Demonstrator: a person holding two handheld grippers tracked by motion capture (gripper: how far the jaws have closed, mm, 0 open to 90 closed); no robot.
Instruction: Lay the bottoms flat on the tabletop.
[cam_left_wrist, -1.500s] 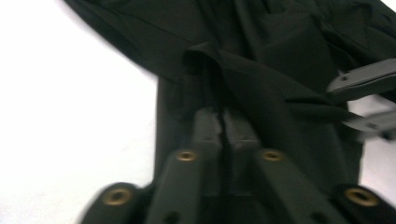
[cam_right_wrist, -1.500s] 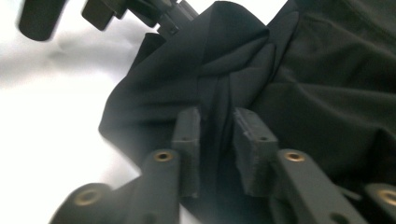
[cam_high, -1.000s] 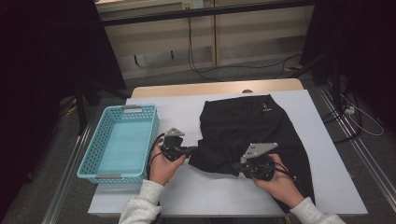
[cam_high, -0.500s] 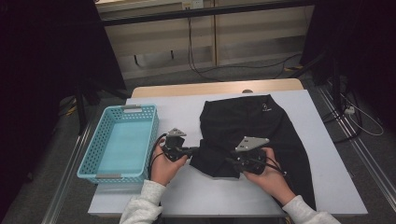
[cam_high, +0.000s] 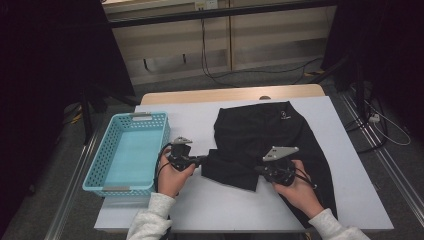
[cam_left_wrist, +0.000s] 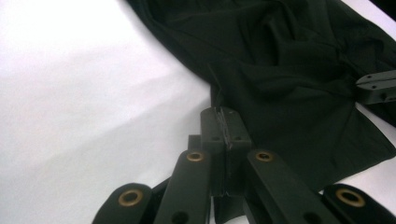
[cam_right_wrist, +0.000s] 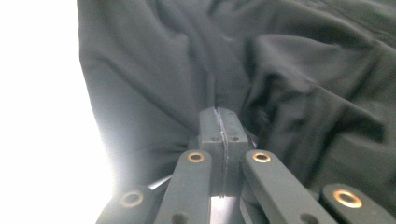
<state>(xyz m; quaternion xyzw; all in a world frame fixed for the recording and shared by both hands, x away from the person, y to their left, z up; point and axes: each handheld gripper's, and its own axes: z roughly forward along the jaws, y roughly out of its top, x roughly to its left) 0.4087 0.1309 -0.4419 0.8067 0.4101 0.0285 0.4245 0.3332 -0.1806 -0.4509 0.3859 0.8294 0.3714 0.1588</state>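
A black garment (cam_high: 270, 135) lies spread on the white table (cam_high: 200, 210), with a folded flap pointing toward the left. My left gripper (cam_high: 205, 161) is shut on the flap's left edge, and the left gripper view shows its jaws (cam_left_wrist: 225, 123) pressed together with thin black fabric (cam_left_wrist: 289, 70) pinched between the tips. My right gripper (cam_high: 260, 169) sits on the garment's lower middle. Its jaws have just been closing and now stand shut (cam_right_wrist: 219, 123) with a bunched fold of the dark cloth (cam_right_wrist: 303, 70) between them. The right gripper's tip (cam_left_wrist: 376, 86) also shows in the left gripper view.
A light blue plastic basket (cam_high: 148, 116) stands on the table's left side, close beside my left hand. Bare white tabletop runs along the front edge and the far left. Beyond the table are a wooden strip, cables on the floor and dark curtains.
The right gripper shifted a little left over the garment, then came back slightly right. The left gripper has kept still on the flap's edge.
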